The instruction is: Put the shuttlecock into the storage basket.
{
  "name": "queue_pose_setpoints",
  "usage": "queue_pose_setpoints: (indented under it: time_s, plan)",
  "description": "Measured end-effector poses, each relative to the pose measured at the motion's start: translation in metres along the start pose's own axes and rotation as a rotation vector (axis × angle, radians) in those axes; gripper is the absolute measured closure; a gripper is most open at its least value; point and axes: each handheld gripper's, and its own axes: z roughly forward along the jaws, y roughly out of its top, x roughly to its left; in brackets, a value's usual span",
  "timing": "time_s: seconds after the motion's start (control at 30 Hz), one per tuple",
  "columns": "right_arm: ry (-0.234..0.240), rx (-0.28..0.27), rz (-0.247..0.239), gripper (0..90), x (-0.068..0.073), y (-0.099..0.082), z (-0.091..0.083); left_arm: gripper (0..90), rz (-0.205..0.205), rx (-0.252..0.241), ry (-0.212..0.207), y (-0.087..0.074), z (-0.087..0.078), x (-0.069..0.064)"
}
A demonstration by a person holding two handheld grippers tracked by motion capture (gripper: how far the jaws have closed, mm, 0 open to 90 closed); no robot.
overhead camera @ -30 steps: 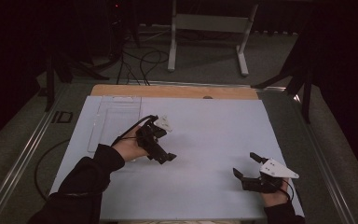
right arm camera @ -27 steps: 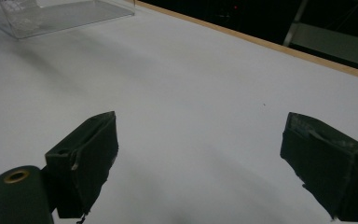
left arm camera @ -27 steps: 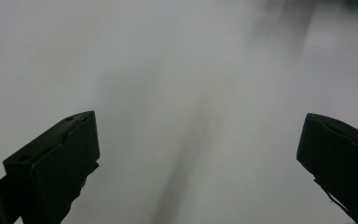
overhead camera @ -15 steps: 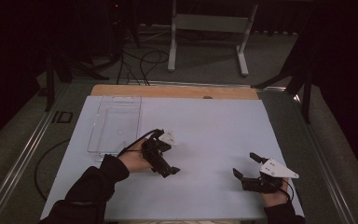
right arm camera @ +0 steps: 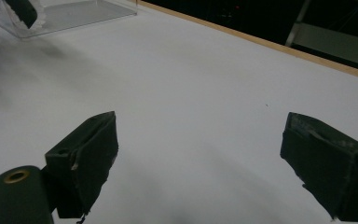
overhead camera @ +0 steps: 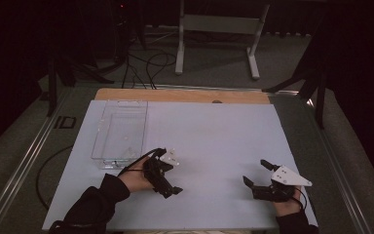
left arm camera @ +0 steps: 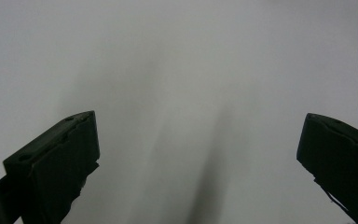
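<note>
A: At the near end of the clear box (overhead camera: 121,130), on the left of the bench (overhead camera: 214,126): left claw (overhead camera: 172,176), wide open, holding nothing.

B: Any change from a moment ago?

A: Yes. Up over the box then, now pulled back toward the sleeve, just beside the box's near wall. Box in the same spot as before, flat on the bench, back on the left.

B: Meaning what?

A: Probably done with setting the box down, and let go of it. Nothing left in hand.

B: And the right claw (overhead camera: 254,171)?

A: Open too, and empty. Low at the front right, well apart from the box, same place as before.

B: How many of each?

A: One box. Two claws. One bench. Hard to tell about anything inside the box.
</note>
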Motion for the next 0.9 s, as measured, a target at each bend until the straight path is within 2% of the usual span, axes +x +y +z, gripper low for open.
queue_pose_setpoints:
  time_s: [0.3,0.5,0.7,0.9]
  plan:
    - [0.008,0.002,0.001,11.3,0.0,0.0,0.001,0.0,-0.023,0.009,0.022,-0.024,-0.005,-0.002]
    - [0.008,0.002,0.001,11.3,0.001,0.0,0.001,0.0,-0.044,0.013,0.011,-0.042,-0.007,-0.002]
    - [0.007,0.002,-0.001,11.3,0.001,0.0,0.001,0.0,-0.076,-0.004,0.027,-0.059,-0.013,-0.003]
    - [0.011,0.005,0.0,11.3,0.001,0.0,0.001,0.0,-0.115,-0.056,0.063,-0.076,-0.026,-0.004]
